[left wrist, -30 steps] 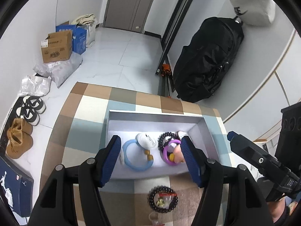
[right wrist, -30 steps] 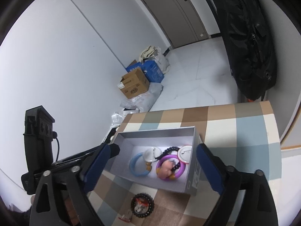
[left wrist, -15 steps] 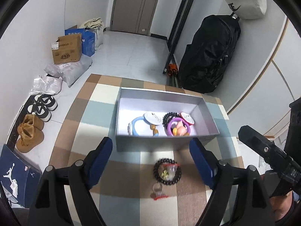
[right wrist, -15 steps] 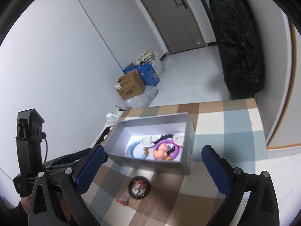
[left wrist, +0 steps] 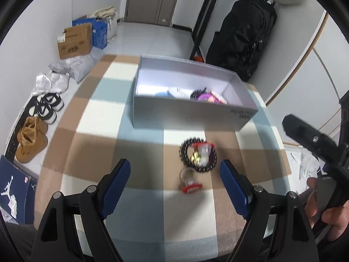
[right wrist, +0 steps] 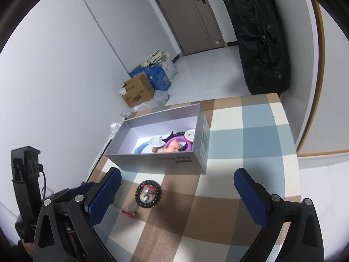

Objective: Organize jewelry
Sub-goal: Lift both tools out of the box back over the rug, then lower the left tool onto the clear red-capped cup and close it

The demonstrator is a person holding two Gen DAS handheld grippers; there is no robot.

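A grey open box (left wrist: 187, 114) (right wrist: 152, 160) stands on the checked cloth. It holds a blue ring (right wrist: 139, 147), a purple ring (right wrist: 174, 140), white discs and dark beads. In front of it lies a black bead bracelet (left wrist: 198, 157) (right wrist: 149, 193) with a small clear jar inside it, and a second red-lidded jar (left wrist: 189, 181) (right wrist: 130, 210) lies on its side beside it. My left gripper (left wrist: 174, 174) is open and empty, just short of the bracelet. My right gripper (right wrist: 176, 185) is open and empty, above the cloth to the bracelet's right.
The checked cloth (left wrist: 96, 118) covers the table. On the floor to the left are shoes (left wrist: 32, 139), plastic bags and cardboard boxes (left wrist: 74, 41). A black bag (left wrist: 242, 30) leans on the far right wall. A hand holds the right gripper's handle (left wrist: 322, 194).
Both grippers have pulled back and away from the box. The bracelet and jars, near the bottom edge before, now lie between the left gripper's fingers and the box.
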